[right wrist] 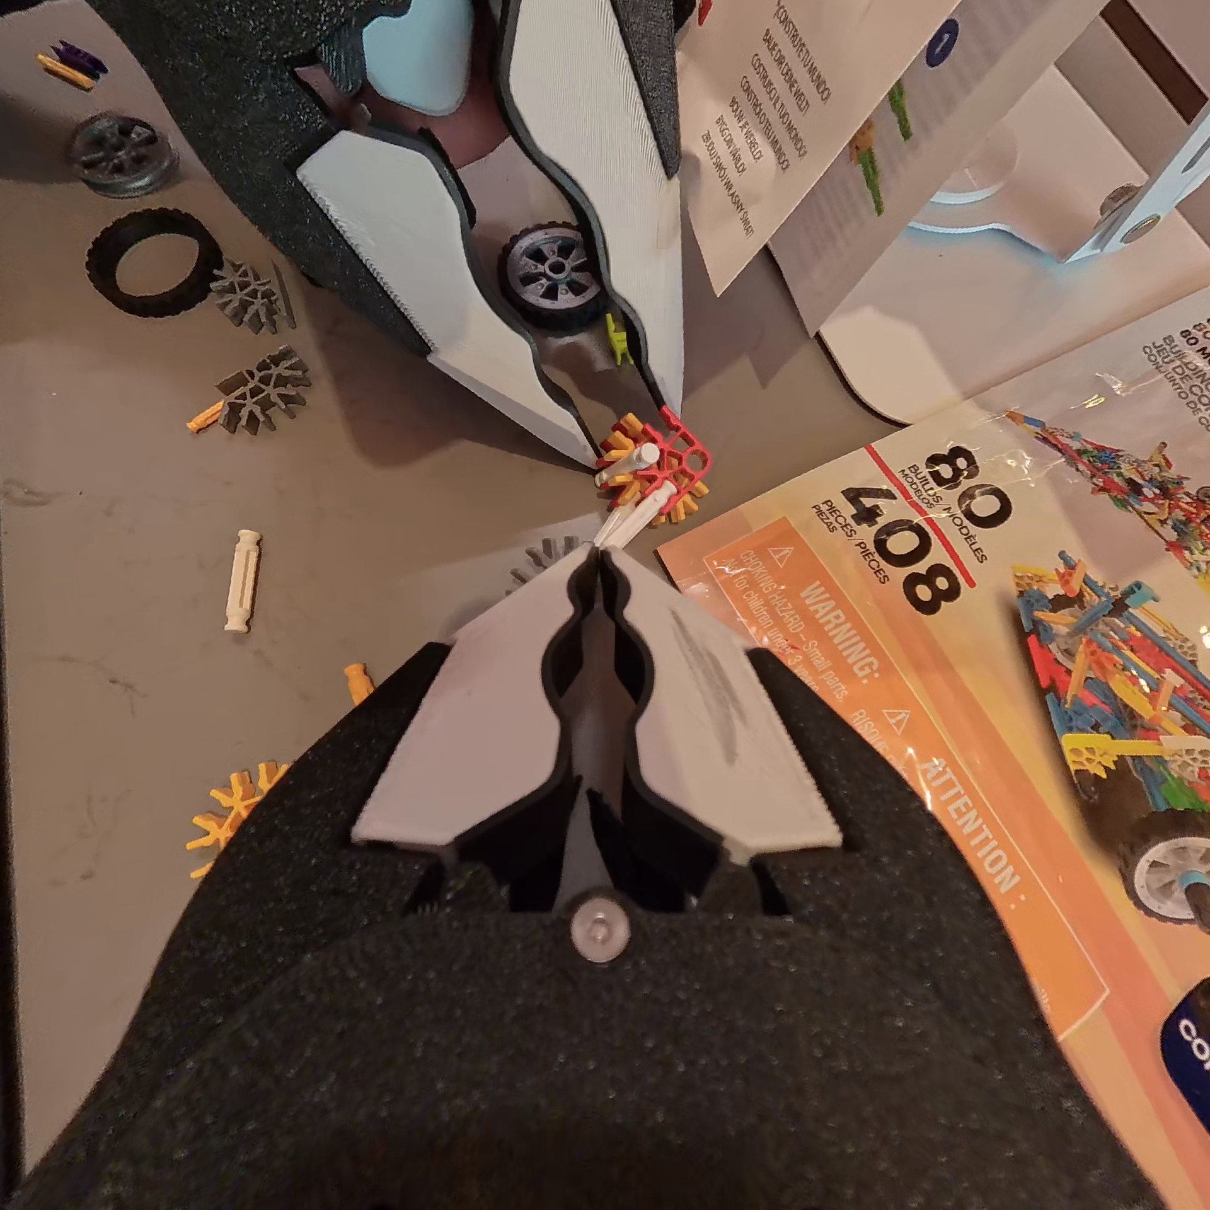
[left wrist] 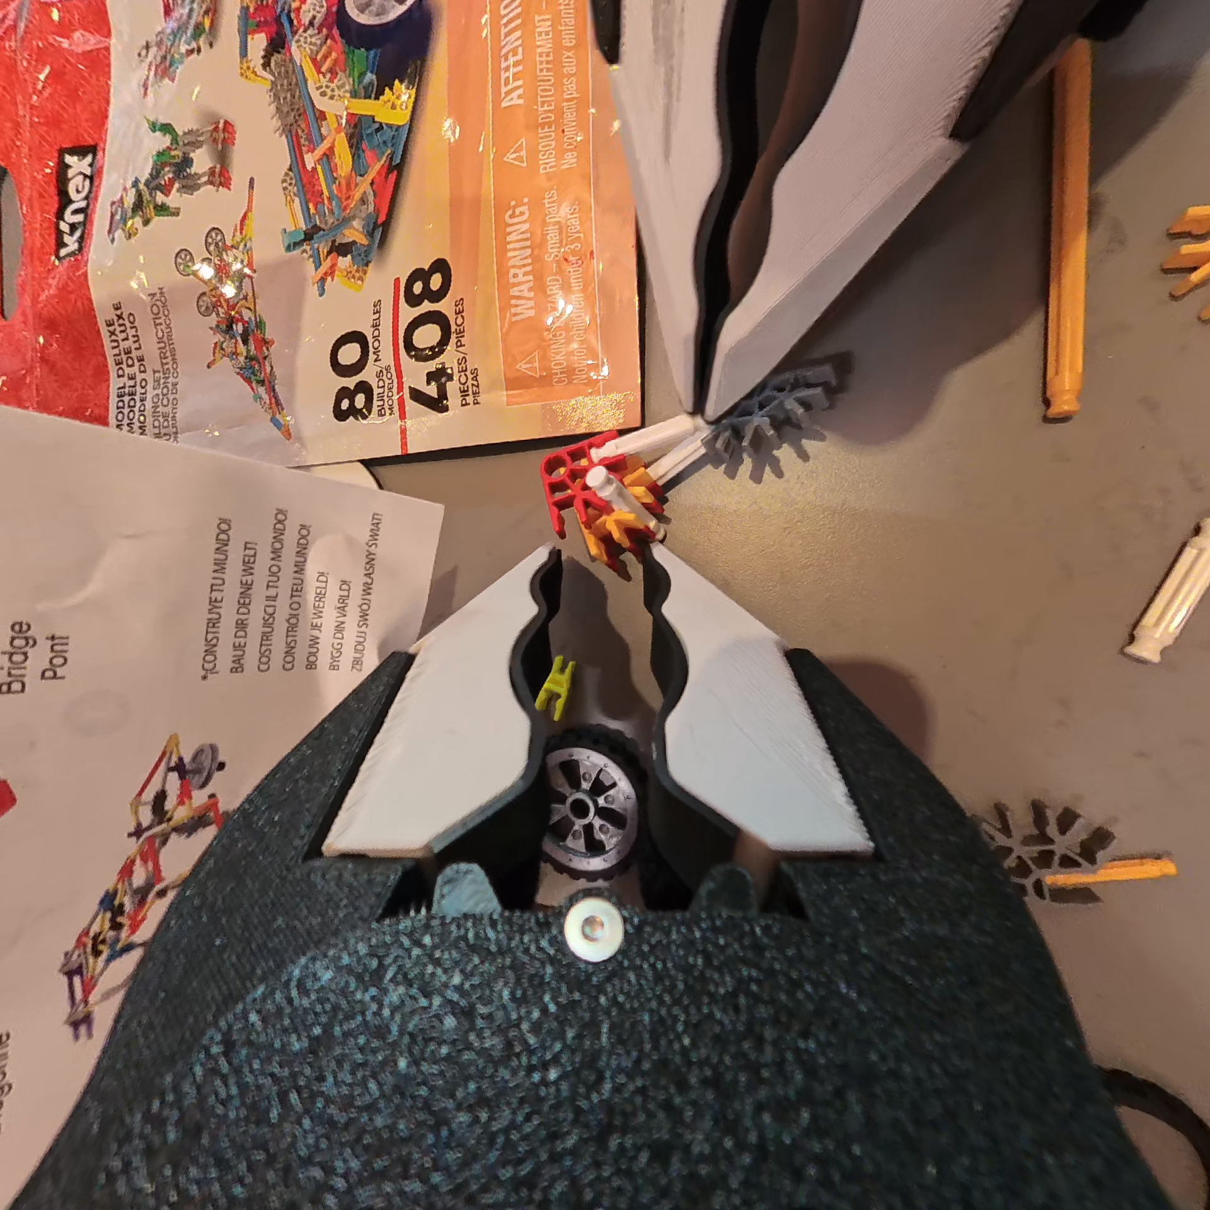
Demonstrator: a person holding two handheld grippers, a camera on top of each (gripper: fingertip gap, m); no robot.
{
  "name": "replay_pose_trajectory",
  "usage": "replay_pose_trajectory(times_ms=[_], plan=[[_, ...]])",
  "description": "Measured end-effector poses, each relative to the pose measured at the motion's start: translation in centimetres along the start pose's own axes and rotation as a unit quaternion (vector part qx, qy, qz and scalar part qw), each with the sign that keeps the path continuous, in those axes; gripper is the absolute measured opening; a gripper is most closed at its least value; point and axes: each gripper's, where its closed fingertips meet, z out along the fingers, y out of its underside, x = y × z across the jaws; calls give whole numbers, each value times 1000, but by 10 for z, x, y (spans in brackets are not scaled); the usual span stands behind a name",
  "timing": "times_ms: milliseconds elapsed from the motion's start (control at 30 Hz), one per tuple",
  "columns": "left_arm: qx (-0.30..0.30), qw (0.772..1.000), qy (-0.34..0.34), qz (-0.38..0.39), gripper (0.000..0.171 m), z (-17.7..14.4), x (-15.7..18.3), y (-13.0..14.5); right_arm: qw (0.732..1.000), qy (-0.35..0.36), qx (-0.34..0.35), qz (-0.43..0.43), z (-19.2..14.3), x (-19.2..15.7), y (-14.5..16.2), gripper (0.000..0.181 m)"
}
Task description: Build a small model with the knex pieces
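Note:
A small build of a red connector [left wrist: 568, 476], yellow connectors [left wrist: 612, 533] and white rods [left wrist: 655, 437] hangs between both grippers above the grey table. My left gripper [left wrist: 605, 550] has its jaws narrowly apart and pinches the red and yellow cluster [right wrist: 655, 461] at its fingertips. My right gripper [right wrist: 599, 553] is shut on the far ends of the white rods [right wrist: 628, 520], right beside a grey snowflake connector [left wrist: 779, 409] that its fingers partly hide. A small wheel [left wrist: 589, 808] and a lime clip [left wrist: 556, 687] lie on the table under the left fingers.
A printed parts bag [right wrist: 916, 655] and an instruction booklet [left wrist: 164, 655] lie beside the build. Loose parts lie around it: an orange rod [left wrist: 1067, 229], a white rod [right wrist: 242, 579], grey connectors [right wrist: 262, 393], a black tyre [right wrist: 150, 262], a wheel hub [right wrist: 121, 154], a yellow connector [right wrist: 229, 812]. Tip to tip, the grippers are about 5 centimeters apart. To the lime clip [left wrist: 556, 687]: left tips about 4 centimeters, right tips about 9 centimeters. About 8 centimeters separates my left fingertips from the small wheel [left wrist: 589, 808]. The right camera catches it too, in the right wrist view [right wrist: 555, 272].

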Motion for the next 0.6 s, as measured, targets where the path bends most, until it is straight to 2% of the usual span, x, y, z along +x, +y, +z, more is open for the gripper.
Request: replay_pose_trajectory(times_ms=[300, 600], plan=[[12, 1000, -1, 5, 34, -2, 0, -3, 1000, -12, 6, 8, -1, -2, -1, 0], [14, 1000, -5, 9, 33, 0, 0, -4, 1000, -14, 20, 10, -2, -2, -5, 3]])
